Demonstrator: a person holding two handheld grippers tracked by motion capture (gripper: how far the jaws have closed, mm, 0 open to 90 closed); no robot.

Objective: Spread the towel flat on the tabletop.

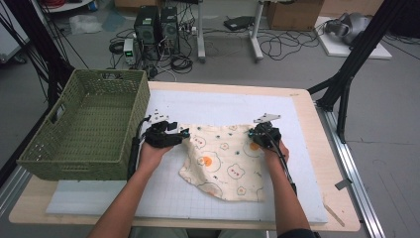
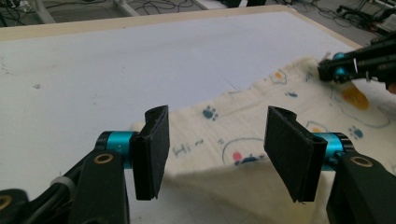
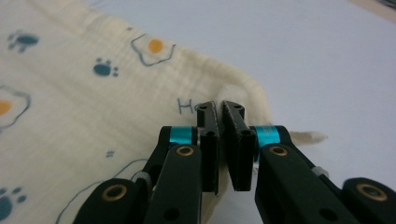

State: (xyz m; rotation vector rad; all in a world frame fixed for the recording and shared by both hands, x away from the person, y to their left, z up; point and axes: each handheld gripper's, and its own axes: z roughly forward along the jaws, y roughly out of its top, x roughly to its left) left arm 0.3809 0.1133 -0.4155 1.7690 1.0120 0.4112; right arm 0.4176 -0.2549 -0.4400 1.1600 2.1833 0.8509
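A cream cloth (image 1: 223, 161) printed with fried eggs and paw marks lies rumpled on the white mat (image 1: 213, 104). My left gripper (image 1: 184, 133) is at the cloth's far left corner. In the left gripper view its jaws (image 2: 215, 149) stand open, with the cloth's edge (image 2: 243, 135) lying between them and the pads clear of it. My right gripper (image 1: 253, 134) is at the far right corner. In the right gripper view it (image 3: 220, 112) is shut on a pinched fold of the cloth (image 3: 70, 93). The left gripper view also shows the right gripper (image 2: 334, 70) on that corner.
A green woven basket (image 1: 74, 158) stands at the table's left, close to my left hand. The wooden table edge (image 1: 322, 148) runs along the right of the mat. Cables and computer boxes (image 1: 156, 25) sit on the floor beyond the table.
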